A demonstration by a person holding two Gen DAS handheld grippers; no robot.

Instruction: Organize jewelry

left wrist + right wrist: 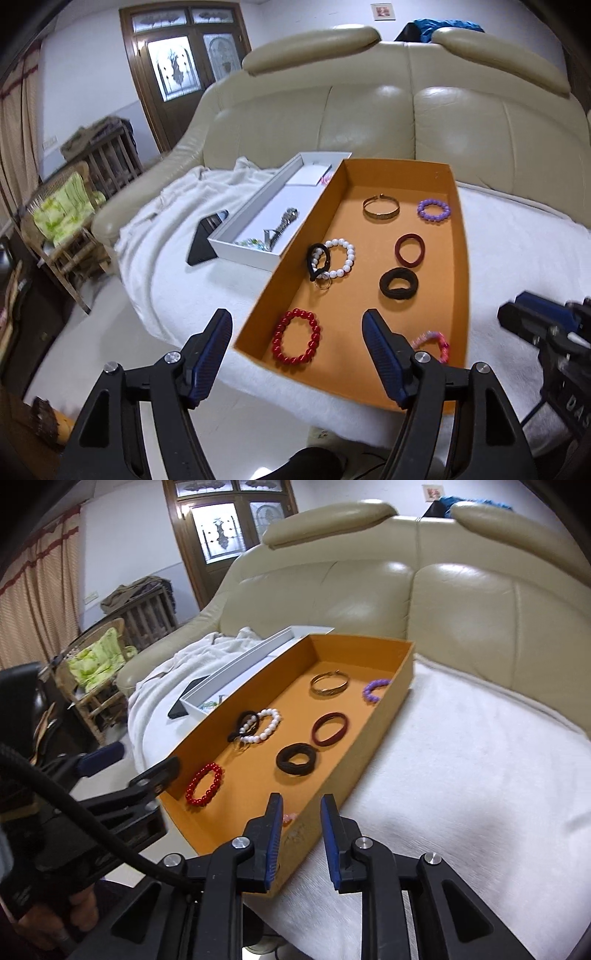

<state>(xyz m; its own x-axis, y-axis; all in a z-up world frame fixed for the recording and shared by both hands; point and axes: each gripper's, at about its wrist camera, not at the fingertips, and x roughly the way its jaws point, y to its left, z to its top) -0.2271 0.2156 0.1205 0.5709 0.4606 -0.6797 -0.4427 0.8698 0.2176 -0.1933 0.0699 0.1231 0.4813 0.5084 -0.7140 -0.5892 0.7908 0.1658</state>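
Ahead of your left gripper (pixel 297 332), the orange tray (pixel 460 258) holds a red bead bracelet (pixel 295 340) nearest its fingers, then black (pixel 399 283) and maroon (pixel 410 250) hair ties, a pearl bracelet (pixel 338 258), gold bangle (pixel 380 207) and purple bracelet (pixel 434 210) farthest.

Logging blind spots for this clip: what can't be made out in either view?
- Pink bracelet: left wrist view, partly behind the left gripper finger; right wrist view, mostly behind the right gripper finger.
- White box contents: right wrist view, its wall and the orange tray hide most; left wrist view, too small.
- Purple bracelet: right wrist view, half behind the tray wall.
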